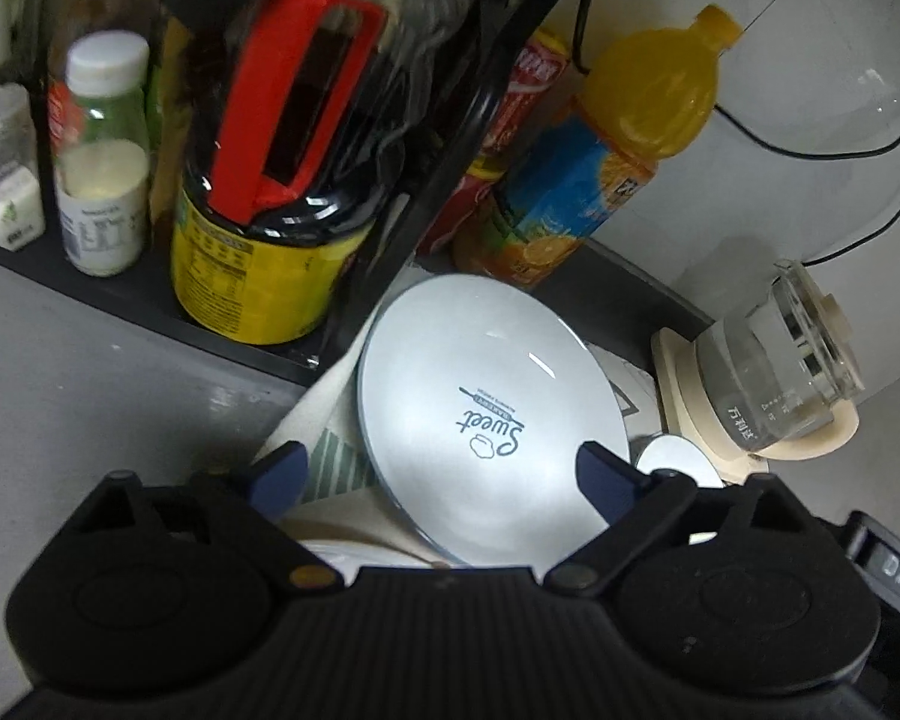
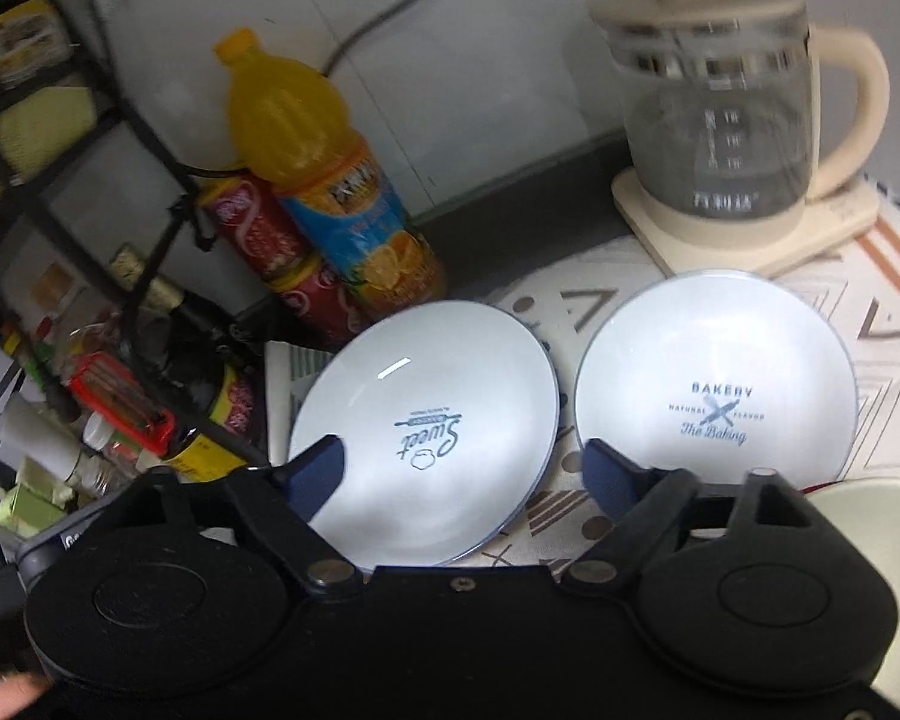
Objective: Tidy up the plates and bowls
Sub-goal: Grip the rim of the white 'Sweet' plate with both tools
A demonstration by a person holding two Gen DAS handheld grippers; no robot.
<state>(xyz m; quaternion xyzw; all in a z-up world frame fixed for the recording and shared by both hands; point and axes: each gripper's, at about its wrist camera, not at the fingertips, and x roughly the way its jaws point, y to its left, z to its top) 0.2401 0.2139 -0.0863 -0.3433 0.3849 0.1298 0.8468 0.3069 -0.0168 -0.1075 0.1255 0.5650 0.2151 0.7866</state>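
Blue-padded fingers of the left gripper (image 1: 444, 471) stand spread wide, released, with the "Sweet" plate (image 1: 492, 402) showing between them; whether a pad touches the plate's rim cannot be told. That plate lies on a patterned mat (image 1: 342, 456) close to the dark rack (image 1: 150, 294); bare grey counter (image 1: 90, 396) opens to the left of the mat. A sliver of another white dish (image 1: 678, 459) peeks out beside the right finger.

On the right wrist view, the right gripper (image 2: 465, 474) is also released, jaws apart over the gap between two plates. Its left finger overlaps the "Sweet" plate (image 2: 426, 432); its right finger sits at the near rim of the "Bakery" plate (image 2: 714, 384). Both plates are white, shallow, with a thin blue rim and blue print in the middle, lying flat and side by side, nearly touching. A pale rounded dish (image 2: 876, 540) shows at the near right.

Beyond the plates the room tightens: an orange juice bottle (image 2: 324, 180), filled, and stacked red cans (image 2: 282, 264) stand at the mat's far left corner, just beside the "Sweet" plate. A glass kettle (image 2: 726, 114) on its cream base stands at the far right edge, close behind the "Bakery" plate. The rack holds a yellow-labelled dark jar (image 1: 270, 252) with a red lid and small white-capped bottles (image 1: 105, 162), partly filled.
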